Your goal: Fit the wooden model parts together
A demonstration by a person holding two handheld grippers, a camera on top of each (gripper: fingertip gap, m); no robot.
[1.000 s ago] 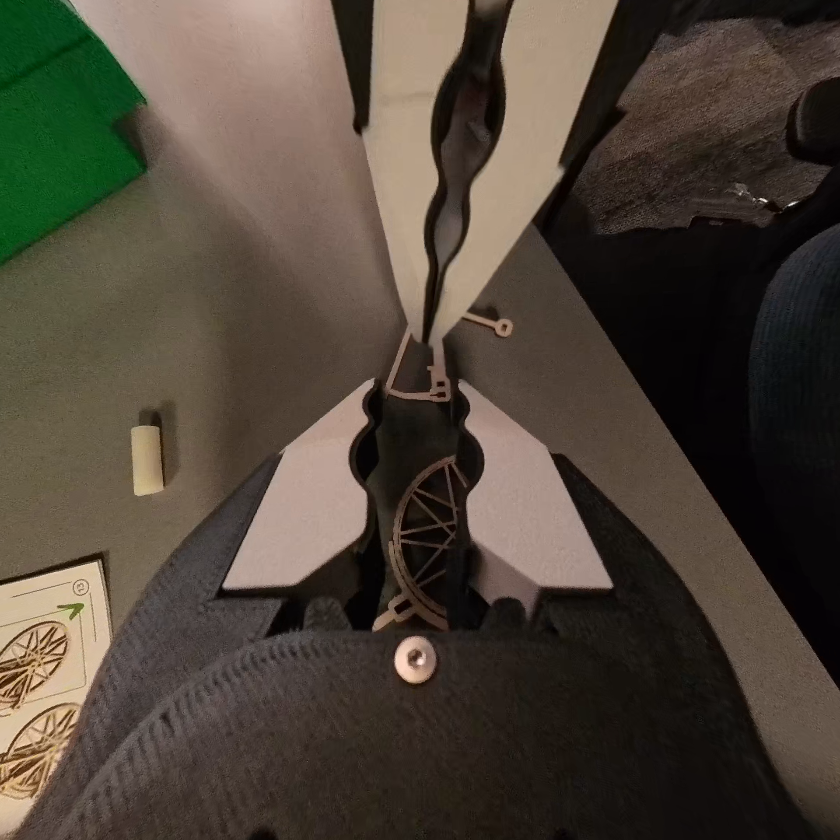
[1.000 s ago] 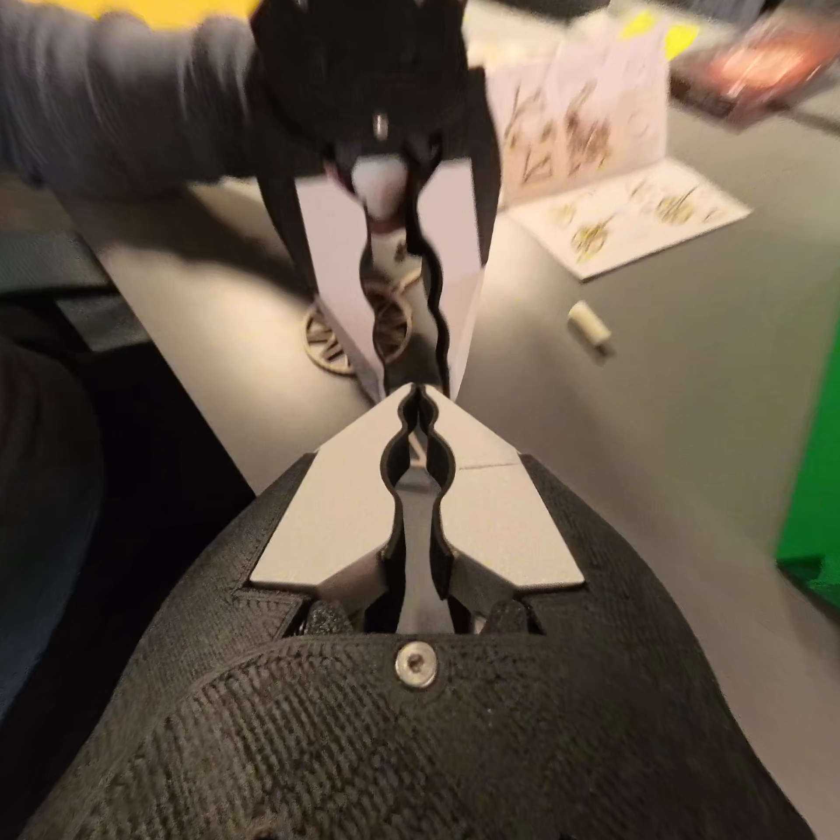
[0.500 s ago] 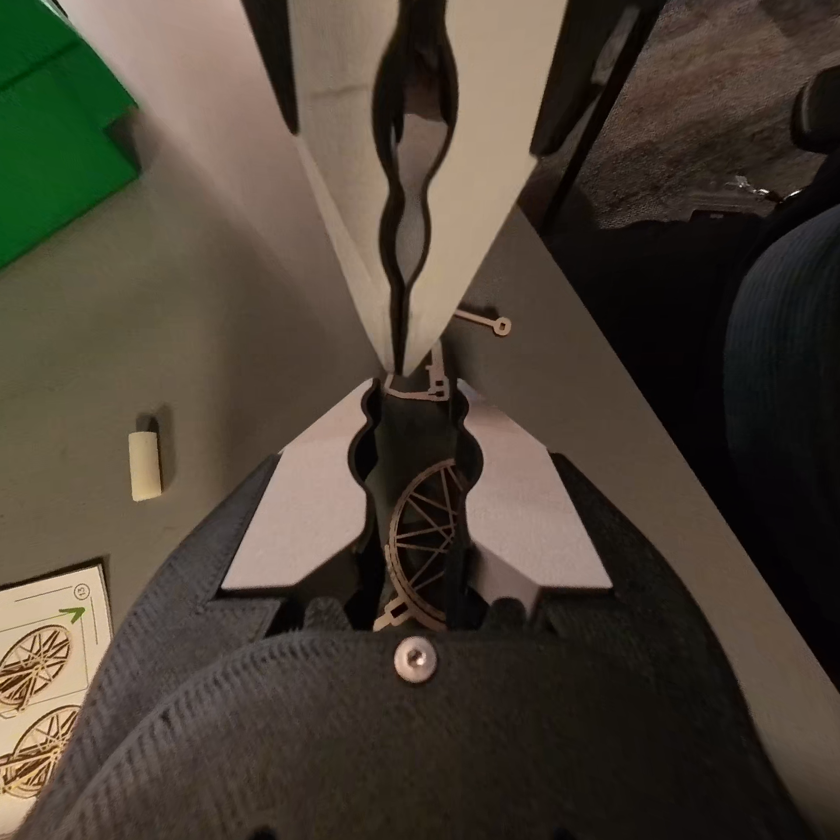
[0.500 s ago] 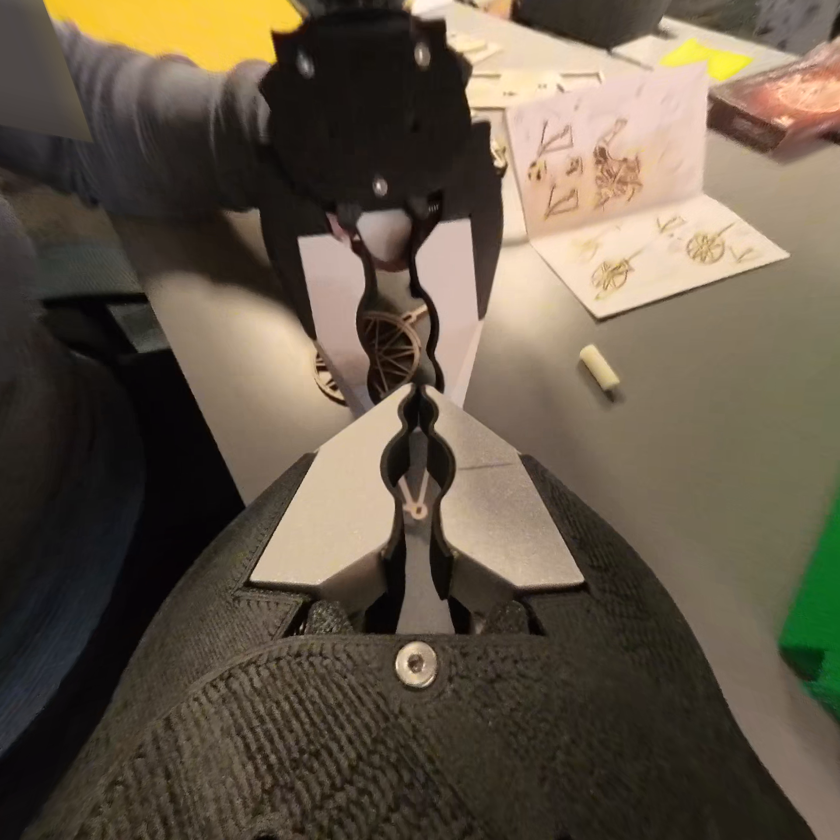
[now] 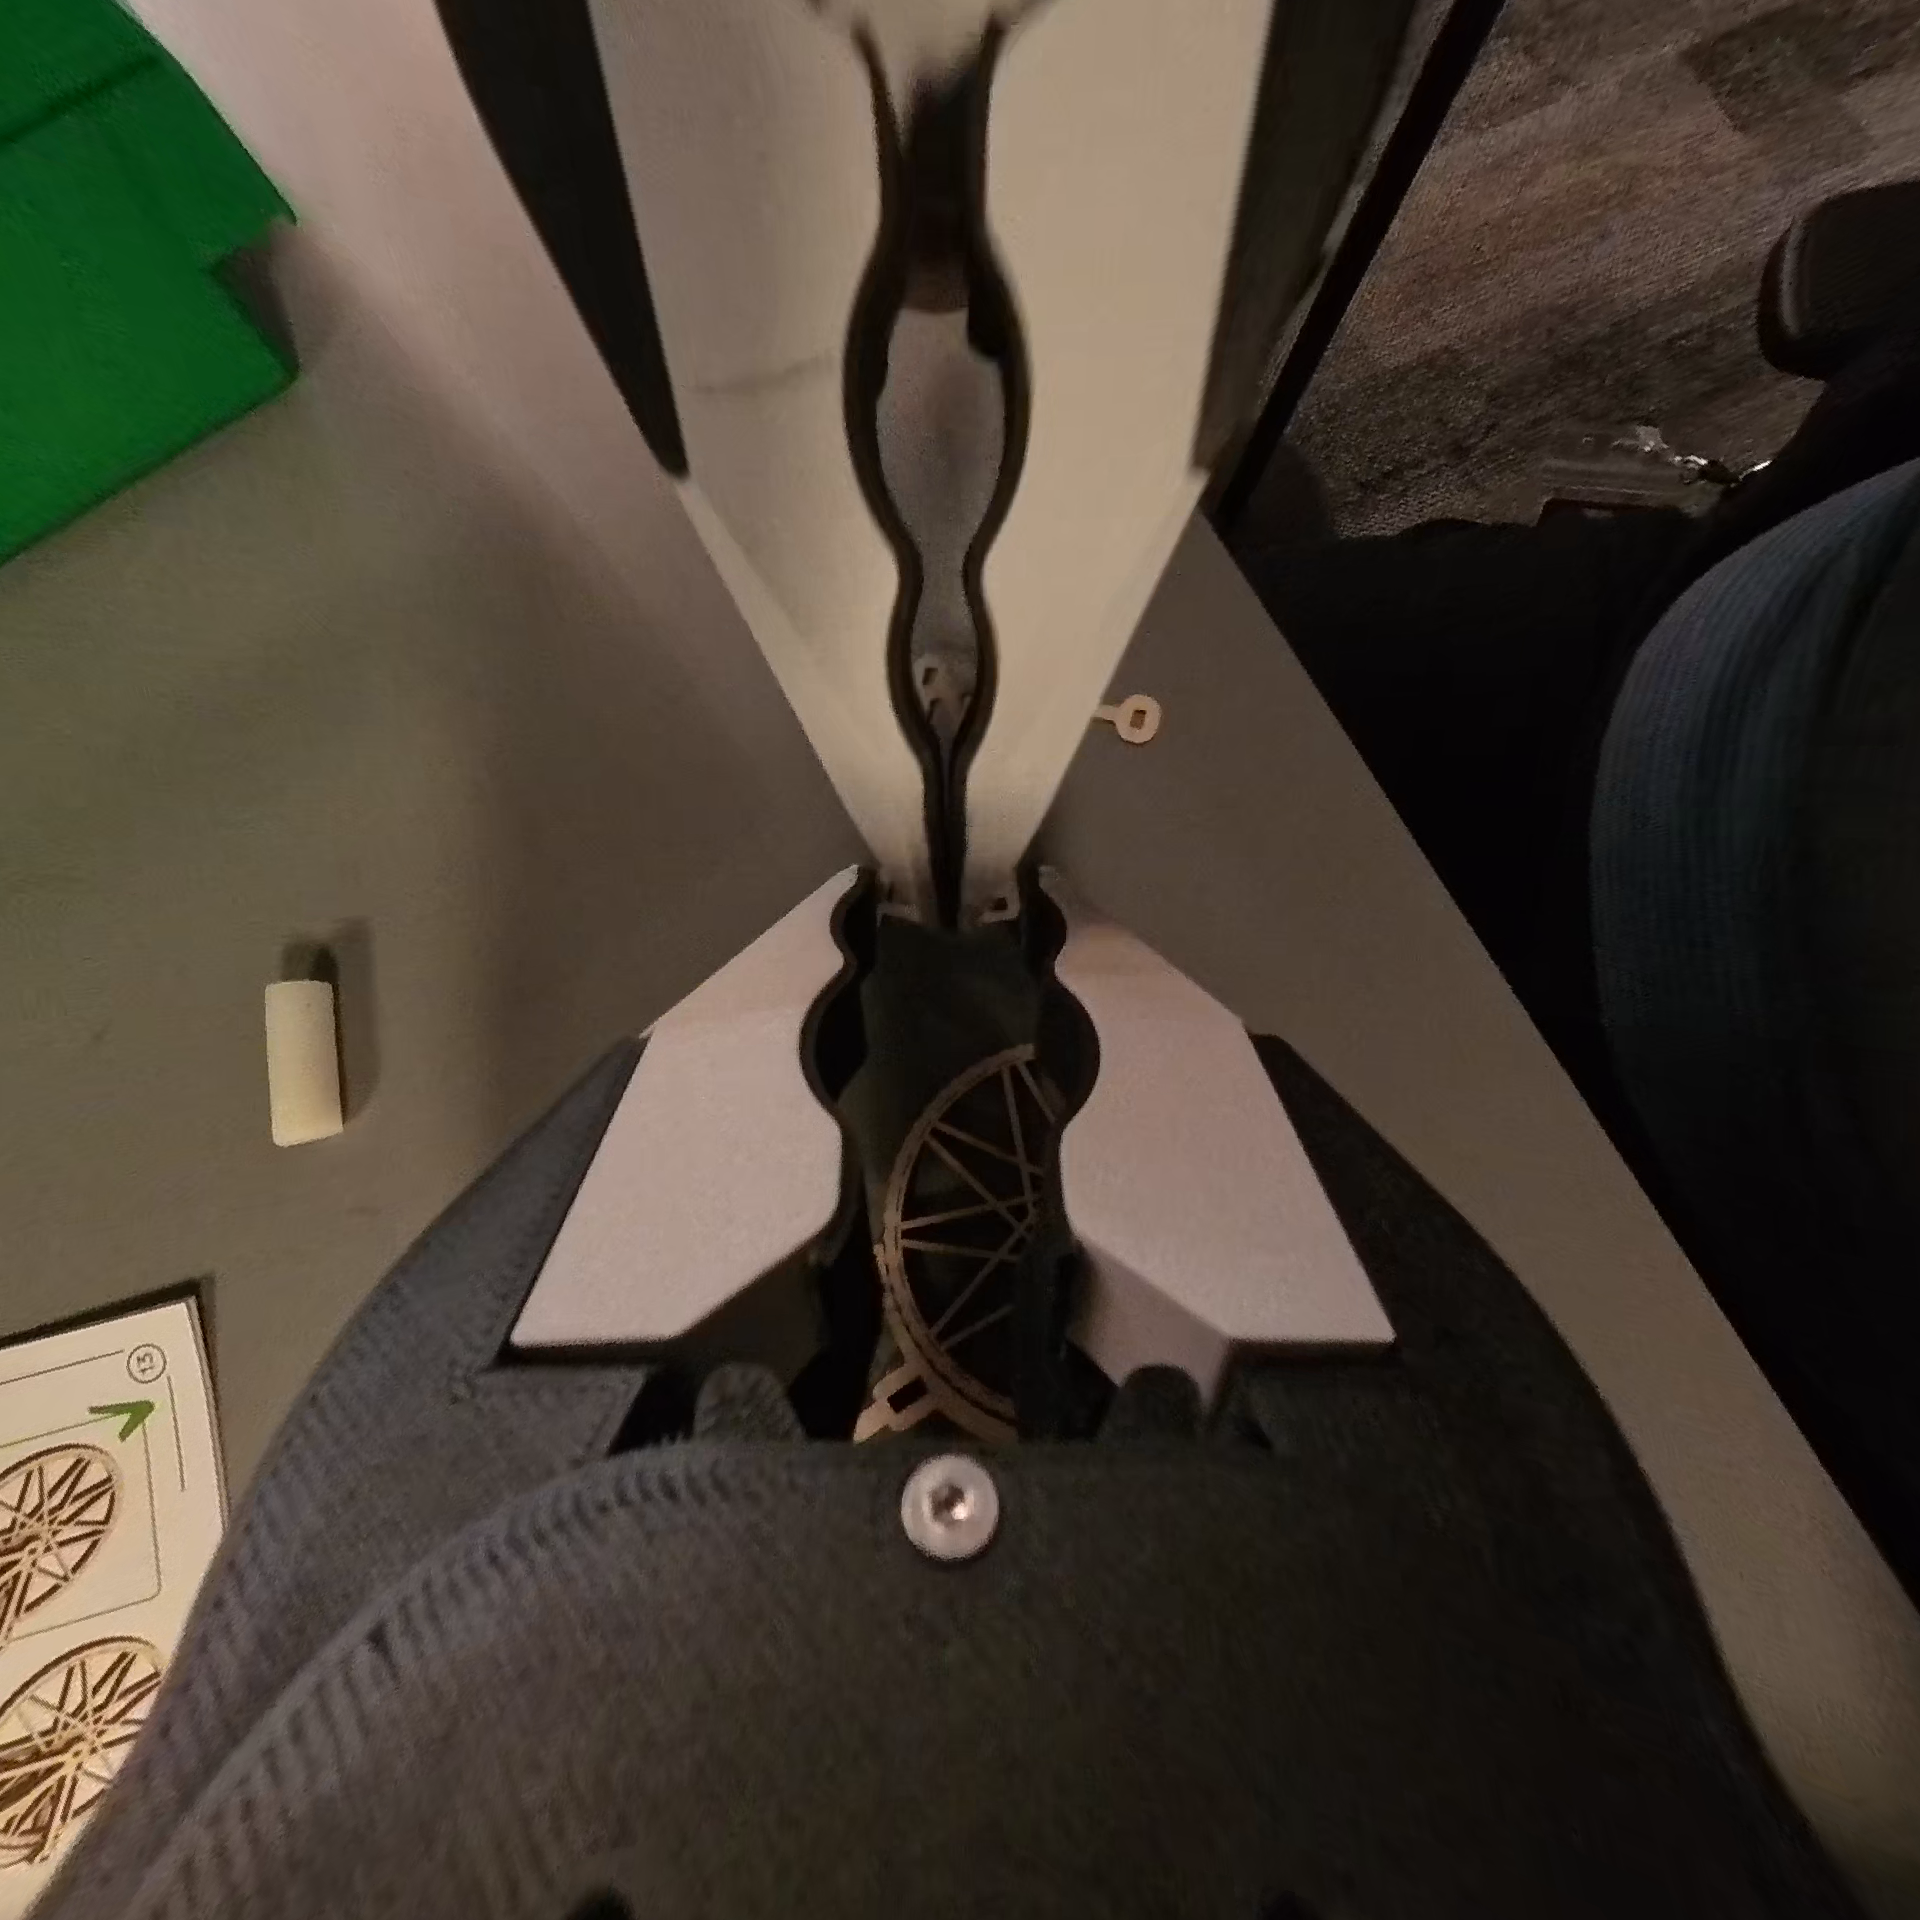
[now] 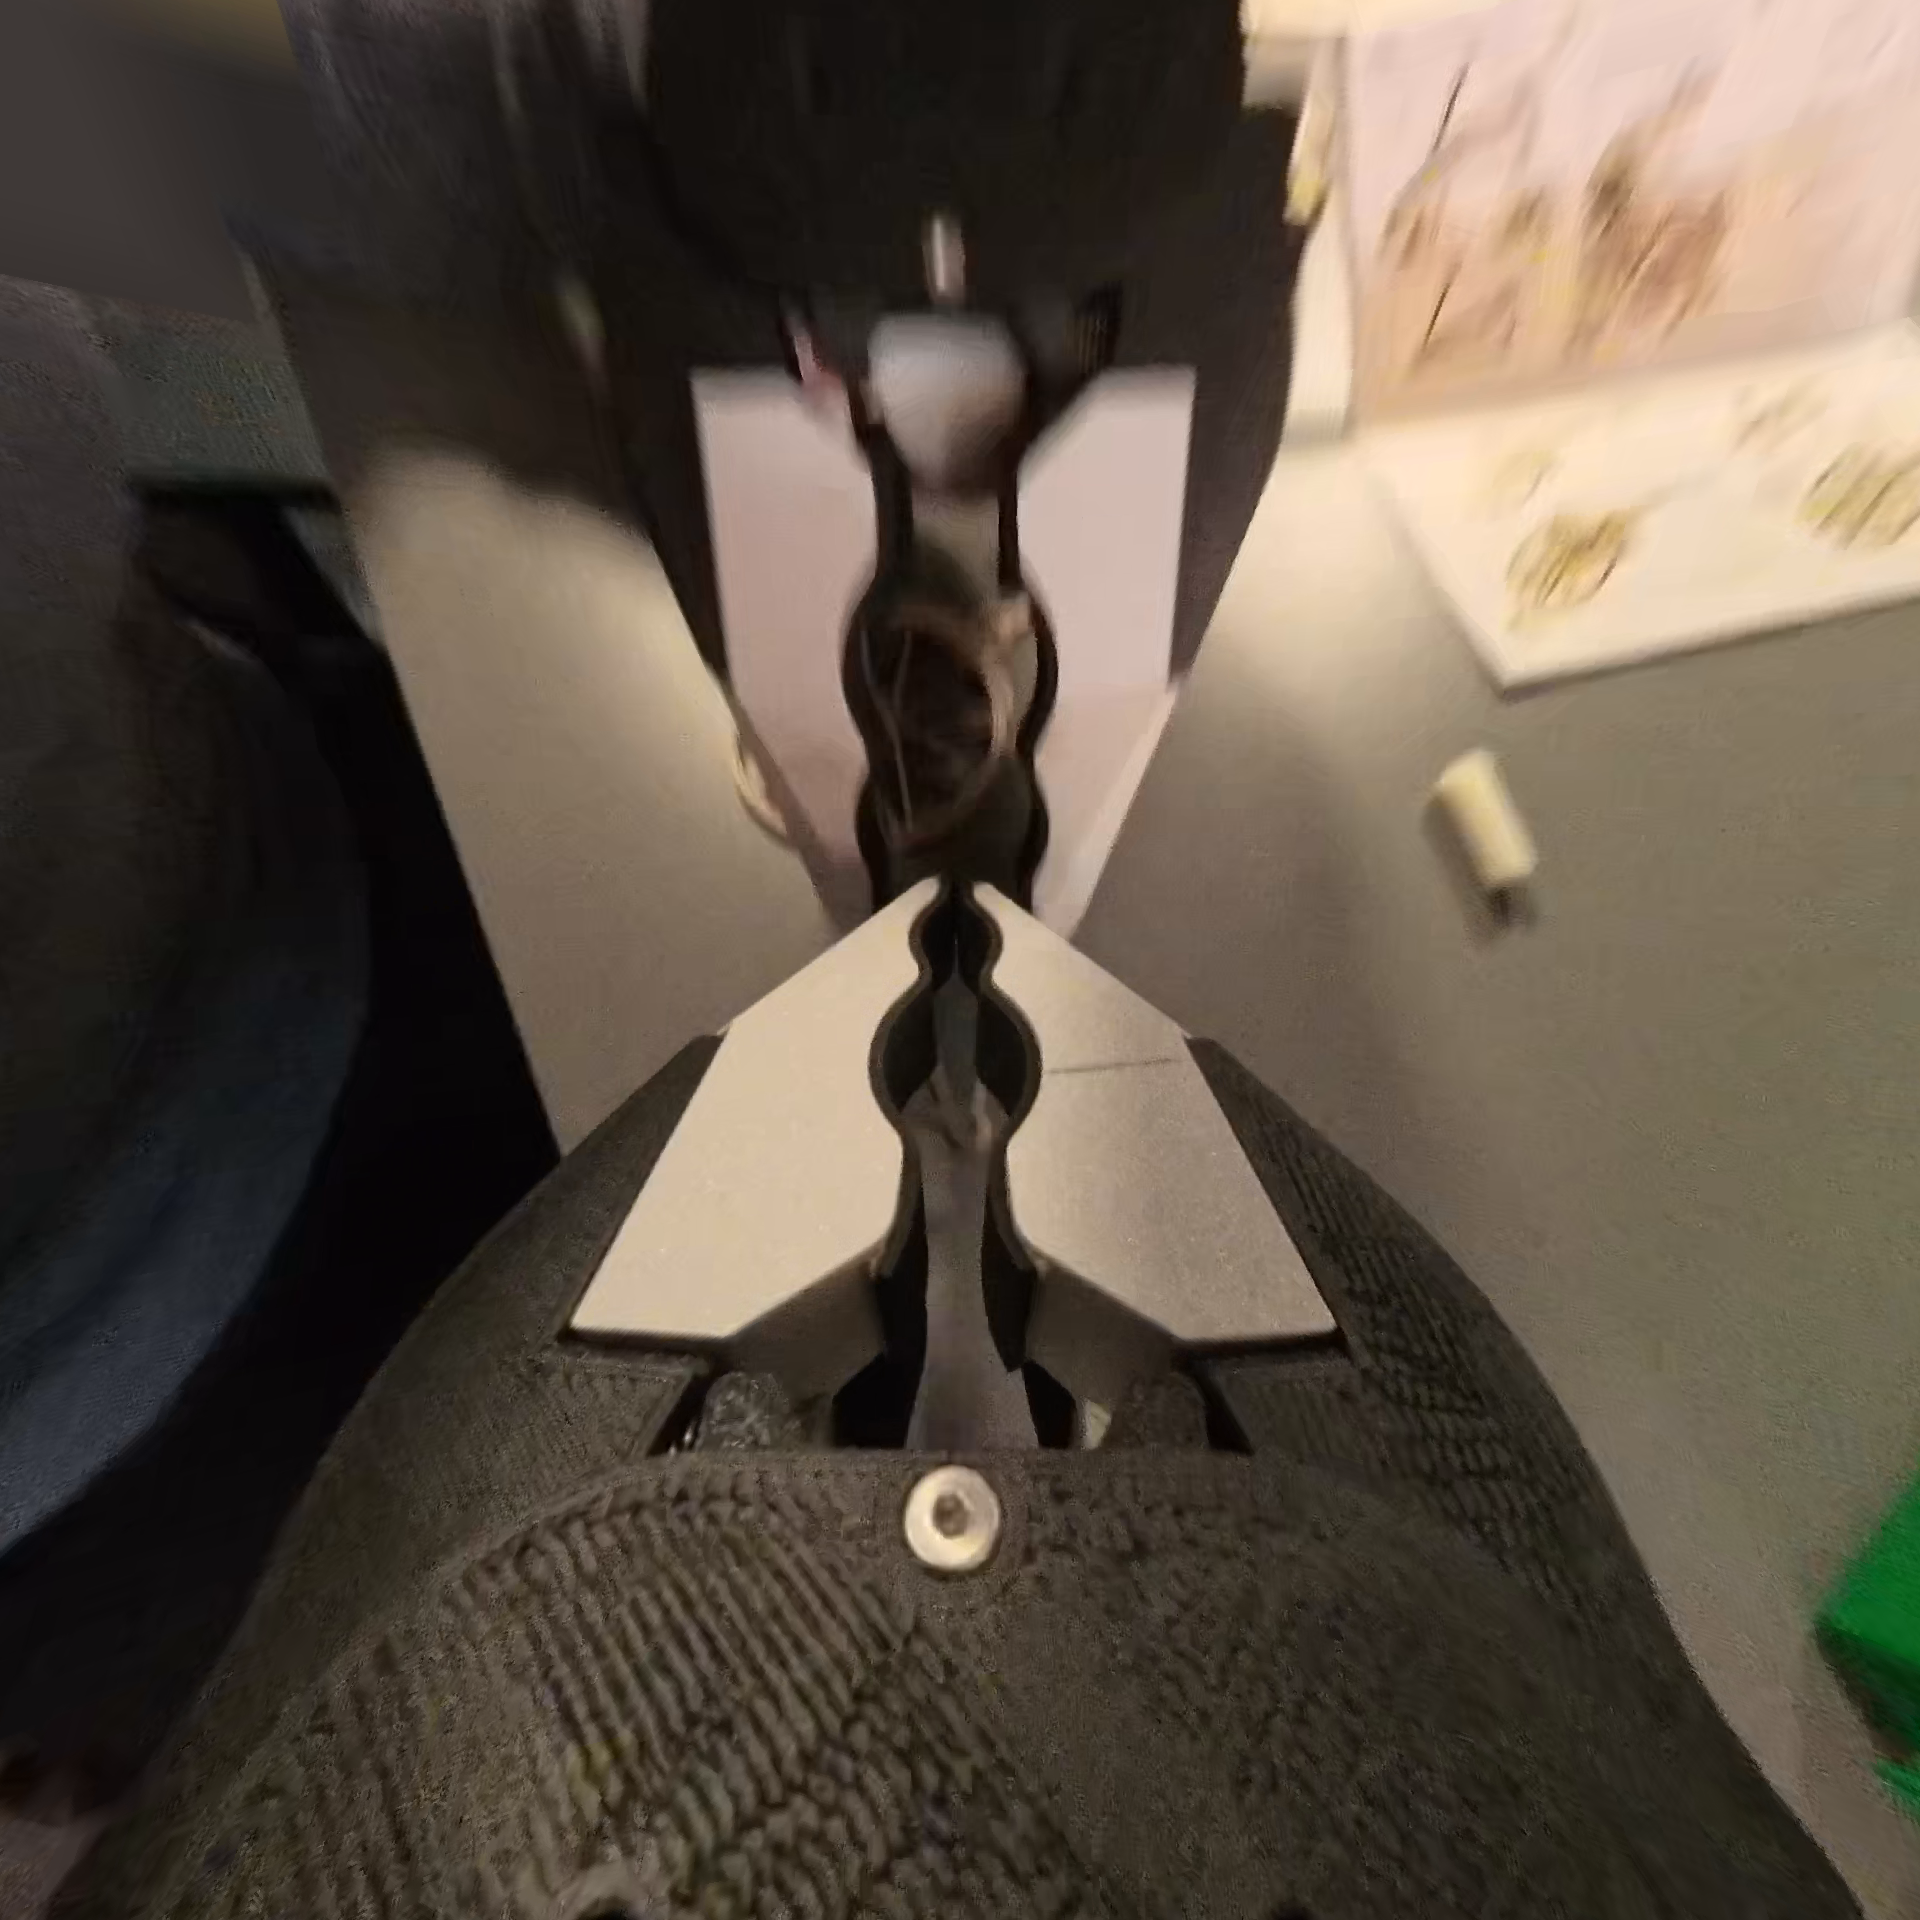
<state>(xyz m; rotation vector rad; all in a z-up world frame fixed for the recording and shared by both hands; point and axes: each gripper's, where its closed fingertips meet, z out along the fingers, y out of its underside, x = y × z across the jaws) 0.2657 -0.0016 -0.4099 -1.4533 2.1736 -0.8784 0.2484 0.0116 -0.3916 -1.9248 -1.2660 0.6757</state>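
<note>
Grey table [image 5: 499, 790]; grippers closer now

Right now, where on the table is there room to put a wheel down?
Bare grey table lies between the green block, the small white cylinder and the claws. It is crowded where the two claws meet near the table edge, and by the instruction sheet.

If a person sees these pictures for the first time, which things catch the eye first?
The two claws meeting tip to tip at the table's edge: the left claw holds a spoked wooden wheel, and the right claw pinches a thin wooden piece against it. Next, the bright green block at far left.
</note>
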